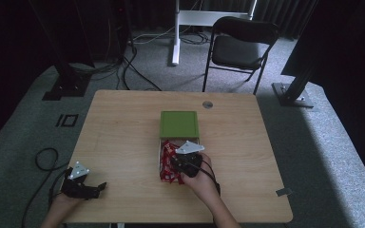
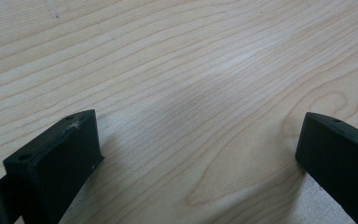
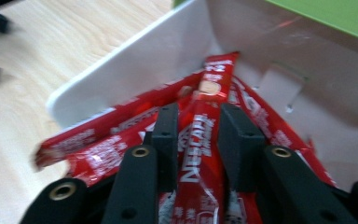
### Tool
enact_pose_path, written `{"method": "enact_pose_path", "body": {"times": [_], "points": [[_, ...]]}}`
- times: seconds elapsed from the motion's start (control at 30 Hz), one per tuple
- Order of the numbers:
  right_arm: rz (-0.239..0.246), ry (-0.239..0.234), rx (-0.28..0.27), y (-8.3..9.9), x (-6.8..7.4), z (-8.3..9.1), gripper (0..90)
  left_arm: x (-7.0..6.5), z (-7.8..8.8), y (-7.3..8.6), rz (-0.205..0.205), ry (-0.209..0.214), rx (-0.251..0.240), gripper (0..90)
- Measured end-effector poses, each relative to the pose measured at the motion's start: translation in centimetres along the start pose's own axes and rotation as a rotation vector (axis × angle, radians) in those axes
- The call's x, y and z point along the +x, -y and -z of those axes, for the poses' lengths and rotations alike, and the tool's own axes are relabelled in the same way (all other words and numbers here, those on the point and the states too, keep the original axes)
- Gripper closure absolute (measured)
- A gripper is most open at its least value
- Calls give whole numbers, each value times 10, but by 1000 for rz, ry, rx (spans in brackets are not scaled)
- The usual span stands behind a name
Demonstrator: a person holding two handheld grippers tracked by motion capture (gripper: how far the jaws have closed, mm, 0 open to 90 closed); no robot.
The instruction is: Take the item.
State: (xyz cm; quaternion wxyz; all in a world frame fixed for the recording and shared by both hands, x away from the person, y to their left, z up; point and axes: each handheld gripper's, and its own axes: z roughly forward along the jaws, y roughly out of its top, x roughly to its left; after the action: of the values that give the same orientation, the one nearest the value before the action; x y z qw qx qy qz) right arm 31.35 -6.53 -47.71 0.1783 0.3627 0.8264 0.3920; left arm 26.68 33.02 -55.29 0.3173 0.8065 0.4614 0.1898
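Right gripper (image 3: 196, 135) sits inside the white box (image 3: 121, 74), jaws narrowed onto one red sachet (image 3: 200, 140), which lies on the pile; lifting out not yet done, judging by its position; label reads "NESCAFE"; left gripper (image 2: 196, 154) rests wide over the table (image 2: 177, 70), empty.
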Motion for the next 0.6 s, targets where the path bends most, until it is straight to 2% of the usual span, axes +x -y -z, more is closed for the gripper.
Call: {"method": "enact_pose_path", "body": {"times": [0.13,0.23,0.37,0.47,0.53,0.6], "points": [[-21,56,21,1,3,-5,691,0,0,0,-1,0,1,7],[-28,71,47,0,5,-9,692,0,0,0,0,0,0,7],[-25,71,70,0,5,-13,715,0,0,0,-1,0,1,7],[-41,60,58,1,3,-12,797,0,0,0,-1,0,1,7],[-65,53,42,2,3,-11,807,0,0,0,-1,0,1,7],[-69,47,38,1,2,-9,812,0,0,0,-2,0,2,7]]}}
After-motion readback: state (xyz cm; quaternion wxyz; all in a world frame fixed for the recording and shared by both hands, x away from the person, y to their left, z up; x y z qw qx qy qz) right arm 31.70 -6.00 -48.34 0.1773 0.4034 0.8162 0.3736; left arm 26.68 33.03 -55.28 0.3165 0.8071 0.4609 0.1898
